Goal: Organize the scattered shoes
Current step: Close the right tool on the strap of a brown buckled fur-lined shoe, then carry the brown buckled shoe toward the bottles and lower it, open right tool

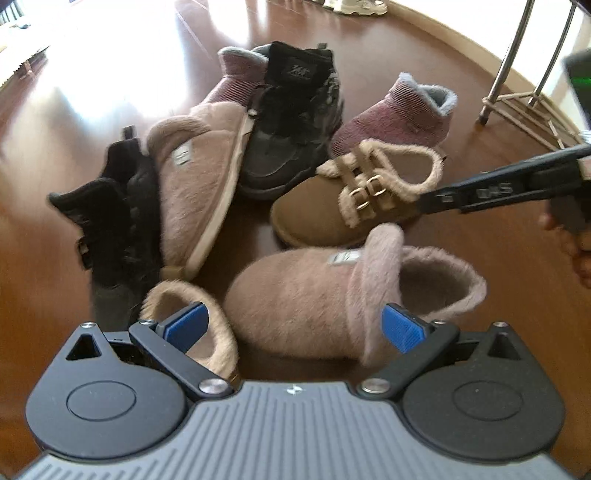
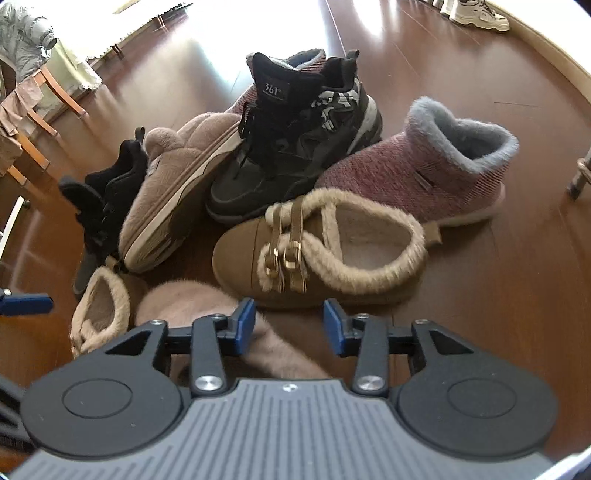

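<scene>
A heap of shoes lies on the wooden floor. My left gripper [image 1: 293, 326] is open, and a pink fuzzy slipper [image 1: 314, 299] lies upright just beyond its blue pads. Its mate [image 1: 195, 184] leans on its side against a black sneaker [image 1: 291, 122]. My right gripper [image 2: 290, 323] is open and hovers just short of the toe side of a brown buckle shoe [image 2: 314, 251]. The other brown fur-lined shoe [image 2: 99, 310] lies at the lower left. Also in the heap are a maroon knit boot [image 2: 424, 177] and a second black sneaker [image 2: 107, 199].
A second maroon boot [image 1: 236, 74] is half hidden behind the black sneaker. A white sneaker [image 2: 480, 14] stands far back by the wall. Wooden chair legs [image 2: 44, 110] stand at the left and a metal stand [image 1: 517, 92] at the right. A finger of the right gripper [image 1: 480, 192] reaches over the brown shoe's heel.
</scene>
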A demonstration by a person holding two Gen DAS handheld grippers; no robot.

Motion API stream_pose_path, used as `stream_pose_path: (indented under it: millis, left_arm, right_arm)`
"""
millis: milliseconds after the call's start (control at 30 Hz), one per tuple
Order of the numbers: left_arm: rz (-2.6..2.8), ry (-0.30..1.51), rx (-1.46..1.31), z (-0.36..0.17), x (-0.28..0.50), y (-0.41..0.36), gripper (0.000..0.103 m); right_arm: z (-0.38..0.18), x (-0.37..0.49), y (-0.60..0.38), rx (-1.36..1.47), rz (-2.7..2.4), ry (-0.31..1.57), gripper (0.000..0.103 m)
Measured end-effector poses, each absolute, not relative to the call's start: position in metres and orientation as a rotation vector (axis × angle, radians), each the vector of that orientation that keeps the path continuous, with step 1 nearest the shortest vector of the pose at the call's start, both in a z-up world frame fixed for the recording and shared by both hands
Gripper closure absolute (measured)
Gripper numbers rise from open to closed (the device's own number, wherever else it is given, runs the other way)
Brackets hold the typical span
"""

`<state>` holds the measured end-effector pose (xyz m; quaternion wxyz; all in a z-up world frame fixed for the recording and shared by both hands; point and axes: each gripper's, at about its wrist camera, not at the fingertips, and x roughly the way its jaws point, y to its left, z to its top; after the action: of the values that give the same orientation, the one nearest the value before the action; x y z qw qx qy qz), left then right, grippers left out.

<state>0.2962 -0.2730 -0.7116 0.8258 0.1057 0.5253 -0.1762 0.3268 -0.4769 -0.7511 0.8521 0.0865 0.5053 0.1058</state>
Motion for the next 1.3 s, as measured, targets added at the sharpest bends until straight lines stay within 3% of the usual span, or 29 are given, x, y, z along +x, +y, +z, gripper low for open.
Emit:
stream_pose_path:
  millis: [167,233,567,667,833,1067,1300]
  left_arm:
    - [-0.371,1.145,0.185,-0.732,0.317,-0.277,0.002]
    - [-0.372,1.155,0.174,-0.739,0.322,-0.275,0.002]
    - [-0.325,1.169,0.161,-0.754,0.344,-0.246,0.002]
    - [-0.323,1.161,0.159,-0.752,0.346,-0.244,0.002]
    - [-0.326,1.151,0.149,-0.746,0.342,-0.249,0.002]
    - [-0.366,1.105,0.182,-0.725,0.326,-0.265,0.002]
    - [-0.493,1.059,0.289,-0.699,0.29,-0.299,0.002]
  right_arm:
    - [-0.768,0.363,-0.475,0.124,0.213,1.03,0.05]
    - [-0.774,0.378,-0.475,0.136,0.197,1.029,0.042]
    - [-0.817,0.404,-0.476,0.275,0.194,1.105,0.042]
    - [-0.828,0.408,-0.465,0.253,0.2,1.096,0.046]
    - [-0.82,0.402,-0.464,0.239,0.218,1.032,0.08]
    - [-0.785,0.376,-0.492,0.267,0.183,0.925,0.091]
    - [-0.724,0.296,-0.571,0.264,0.184,0.83,0.093]
